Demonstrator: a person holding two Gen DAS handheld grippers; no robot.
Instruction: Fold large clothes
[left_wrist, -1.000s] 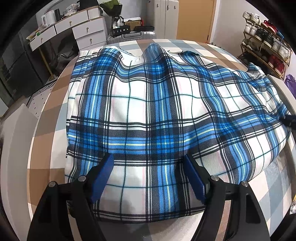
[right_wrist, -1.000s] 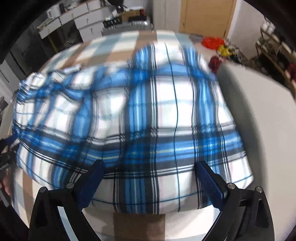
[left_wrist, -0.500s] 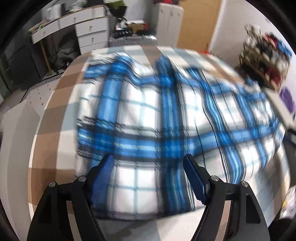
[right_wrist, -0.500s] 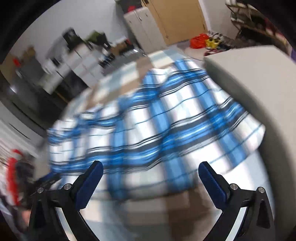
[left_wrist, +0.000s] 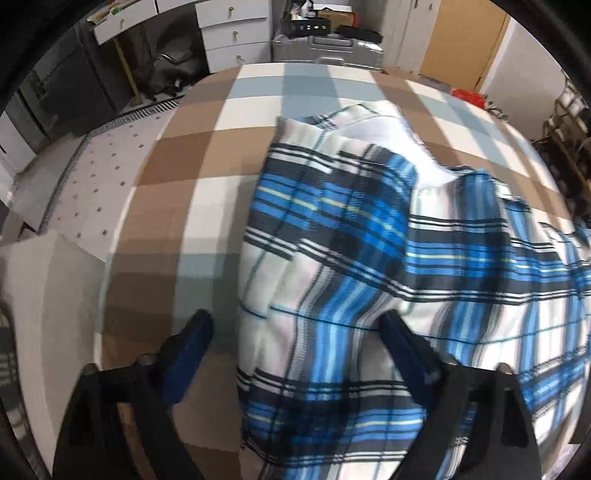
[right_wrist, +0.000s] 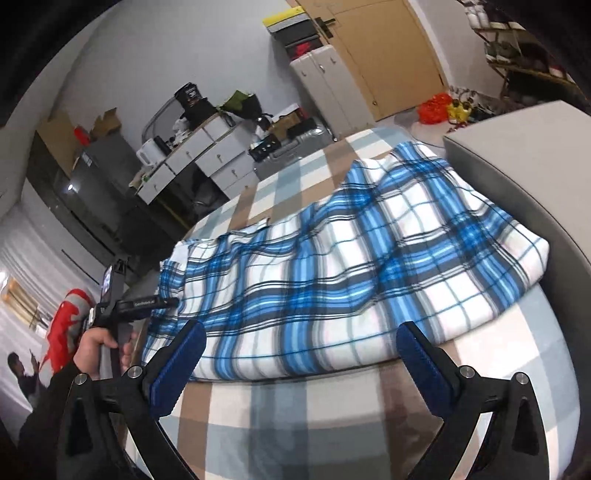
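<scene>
Since a second ago your left gripper has slid toward the left end of the plaid garment, so that the cloth, which then filled its view from side to side, now covers only the centre and right of the frame, with the checked bedcover bare at the left. Your right gripper has lifted and drawn back, and now it sees the whole garment from a distance. The jaws of the left gripper are opening and already stand wide; the folded left edge of the garment lies between them, but the pads do not press on it. The jaws of the right gripper are wide apart and hold nothing; the near edge of the garment lies just beyond their tips. In the right wrist view the garment lies on the bedcover with its long axis running from lower left to upper right, and your left hand is at its lower left end. So the left gripper is the nearer one, right above the short edge, while the right gripper stands off from the long side. For the next fold I judge that you should take the cloth at this left end and bring it along the long axis.
</scene>
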